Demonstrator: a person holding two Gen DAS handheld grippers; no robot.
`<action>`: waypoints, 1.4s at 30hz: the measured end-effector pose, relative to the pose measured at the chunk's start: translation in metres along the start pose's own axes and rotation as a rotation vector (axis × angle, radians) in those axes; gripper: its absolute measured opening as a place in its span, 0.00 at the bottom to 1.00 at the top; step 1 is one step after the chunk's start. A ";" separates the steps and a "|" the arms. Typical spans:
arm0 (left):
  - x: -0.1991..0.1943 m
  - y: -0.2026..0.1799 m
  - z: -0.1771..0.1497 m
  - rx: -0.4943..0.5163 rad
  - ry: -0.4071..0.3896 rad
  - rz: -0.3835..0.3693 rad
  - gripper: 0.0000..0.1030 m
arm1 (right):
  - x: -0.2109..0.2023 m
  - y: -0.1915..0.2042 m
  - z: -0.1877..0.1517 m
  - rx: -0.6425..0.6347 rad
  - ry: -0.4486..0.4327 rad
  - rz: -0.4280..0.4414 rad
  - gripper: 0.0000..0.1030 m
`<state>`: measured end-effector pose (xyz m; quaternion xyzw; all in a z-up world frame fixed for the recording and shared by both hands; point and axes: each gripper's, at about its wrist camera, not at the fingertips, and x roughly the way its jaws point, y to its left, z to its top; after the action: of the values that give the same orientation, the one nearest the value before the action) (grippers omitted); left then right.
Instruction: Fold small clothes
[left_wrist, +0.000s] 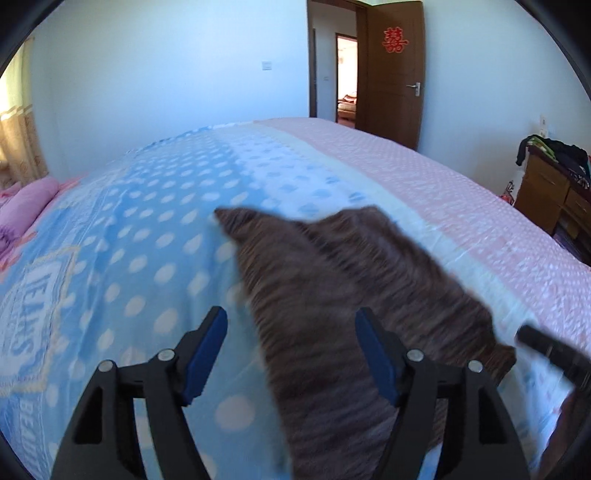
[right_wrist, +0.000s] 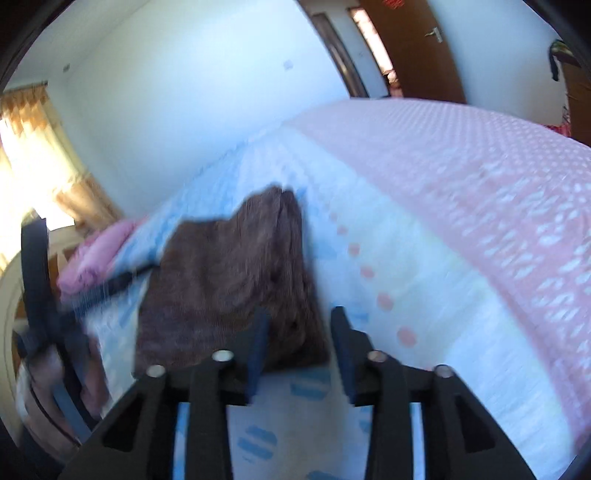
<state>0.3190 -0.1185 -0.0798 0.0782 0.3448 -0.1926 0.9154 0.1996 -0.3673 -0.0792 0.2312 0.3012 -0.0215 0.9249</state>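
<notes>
A small brown-grey knitted garment (left_wrist: 351, 302) lies flat on the bed, blurred by motion. My left gripper (left_wrist: 291, 321) is open, its blue-padded fingers spread wide just above the garment's near left edge, holding nothing. In the right wrist view the same garment (right_wrist: 221, 280) lies ahead. My right gripper (right_wrist: 299, 325) is open over the garment's near right corner, holding nothing. The right gripper's black body shows at the right edge of the left wrist view (left_wrist: 554, 354); the left gripper shows at the left of the right wrist view (right_wrist: 48, 314).
The bed has a blue polka-dot cover (left_wrist: 129, 258) and a pink dotted band (left_wrist: 480, 221) on the right. A pink pillow (left_wrist: 26, 206) lies at the far left. A wooden dresser (left_wrist: 550, 192) with clothes stands right. A brown door (left_wrist: 391, 74) stands open behind.
</notes>
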 end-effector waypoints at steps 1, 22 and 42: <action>0.002 0.006 -0.010 -0.019 0.019 0.022 0.76 | 0.000 0.000 0.006 0.007 0.002 0.008 0.39; 0.026 0.036 -0.055 -0.247 0.128 -0.081 0.97 | 0.133 0.096 0.095 -0.396 0.192 -0.035 0.33; 0.017 0.033 -0.060 -0.225 0.114 -0.110 1.00 | 0.176 0.148 0.077 -0.635 0.246 0.067 0.43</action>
<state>0.3082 -0.0775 -0.1356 -0.0333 0.4193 -0.1979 0.8854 0.4122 -0.2517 -0.0623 -0.0576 0.3943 0.1318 0.9076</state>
